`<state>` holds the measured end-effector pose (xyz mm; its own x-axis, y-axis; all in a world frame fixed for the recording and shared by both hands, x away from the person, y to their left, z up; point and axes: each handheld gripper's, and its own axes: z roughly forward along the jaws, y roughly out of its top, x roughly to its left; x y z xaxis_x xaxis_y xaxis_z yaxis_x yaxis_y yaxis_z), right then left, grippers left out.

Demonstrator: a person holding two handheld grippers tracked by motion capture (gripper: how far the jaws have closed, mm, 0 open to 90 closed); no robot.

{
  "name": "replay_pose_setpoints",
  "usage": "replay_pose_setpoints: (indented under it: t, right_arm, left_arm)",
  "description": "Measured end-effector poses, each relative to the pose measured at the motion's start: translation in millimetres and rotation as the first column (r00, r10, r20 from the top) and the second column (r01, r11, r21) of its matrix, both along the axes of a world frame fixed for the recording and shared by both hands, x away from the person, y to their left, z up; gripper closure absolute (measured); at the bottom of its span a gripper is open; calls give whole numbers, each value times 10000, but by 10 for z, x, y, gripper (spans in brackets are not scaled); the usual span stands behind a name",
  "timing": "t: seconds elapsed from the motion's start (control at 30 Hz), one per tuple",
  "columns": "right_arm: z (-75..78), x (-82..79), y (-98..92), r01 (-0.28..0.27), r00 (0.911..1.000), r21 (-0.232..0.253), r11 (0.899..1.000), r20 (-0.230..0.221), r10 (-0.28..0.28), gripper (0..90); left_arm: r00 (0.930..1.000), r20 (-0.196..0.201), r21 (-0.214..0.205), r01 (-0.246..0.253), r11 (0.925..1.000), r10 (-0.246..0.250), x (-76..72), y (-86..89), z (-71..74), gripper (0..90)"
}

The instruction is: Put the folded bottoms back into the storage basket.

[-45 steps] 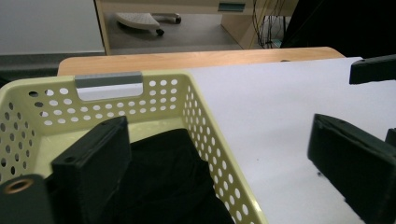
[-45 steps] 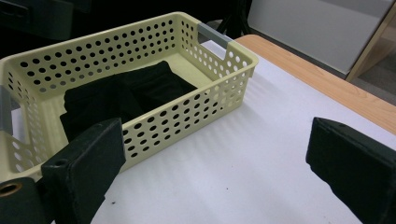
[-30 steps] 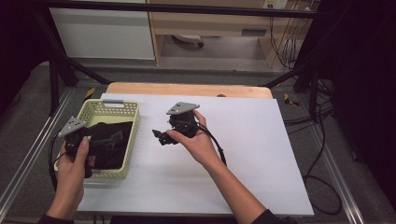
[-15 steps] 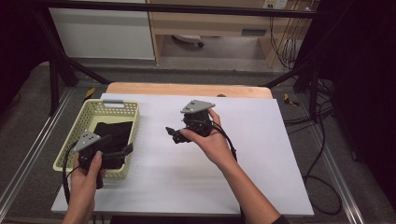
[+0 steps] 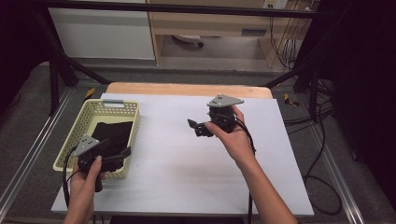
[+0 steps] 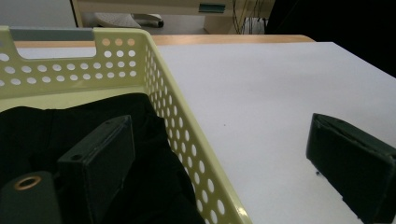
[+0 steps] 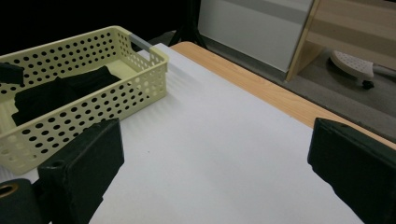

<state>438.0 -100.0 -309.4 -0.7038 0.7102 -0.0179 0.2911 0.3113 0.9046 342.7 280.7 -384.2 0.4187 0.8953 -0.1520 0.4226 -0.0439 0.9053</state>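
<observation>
High view, lower left: black cloth [image 5: 113, 134] in basket [image 5: 91, 116] looks soft, light; pinch a raised fold; both grippers [image 5: 122, 154] [image 5: 192, 127] spread, empty

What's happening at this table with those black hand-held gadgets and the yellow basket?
A person holds a gripper in each hand. The left gripper hangs open at the near end of the yellow basket, straddling its right wall, one jaw over the black cloth lying inside. The right gripper is open too, held above the bare white table. Neither is holding anything.
</observation>
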Motion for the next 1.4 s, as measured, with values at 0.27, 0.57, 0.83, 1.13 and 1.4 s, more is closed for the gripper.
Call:
replay_pose_setpoints:
  t: [0.27, 0.57, 0.83, 1.13, 1.4]
  right_arm:
    - [67, -55, -290, 409, 9991, 206, 9990, 134, -412, 36]
    - [94, -124, -497, 653, 9976, 70, 9978, 223, -655, 31]
    - [86, -168, -689, 970, 9948, 273, 9949, 298, -978, 35]
    - [67, -231, -922, 1387, 9896, 553, 9888, 310, -1406, 31]
    - [51, -287, -1063, 1523, 9875, 675, 9860, 296, -1546, 29]
  left_arm:
    - [10000, -21, -43, 12, 10000, -13, 4, 12, -71, 78]
    - [9998, -75, 18, 208, 9998, -208, 7, -28, -124, 80]
    - [9998, -146, 81, 100, 9999, -98, 16, -21, -173, 86]
    - [9983, 492, -345, -298, 9990, 314, -14, -13, -211, 106]
    - [9987, 430, -243, -254, 9994, 264, -15, -14, -213, 106]
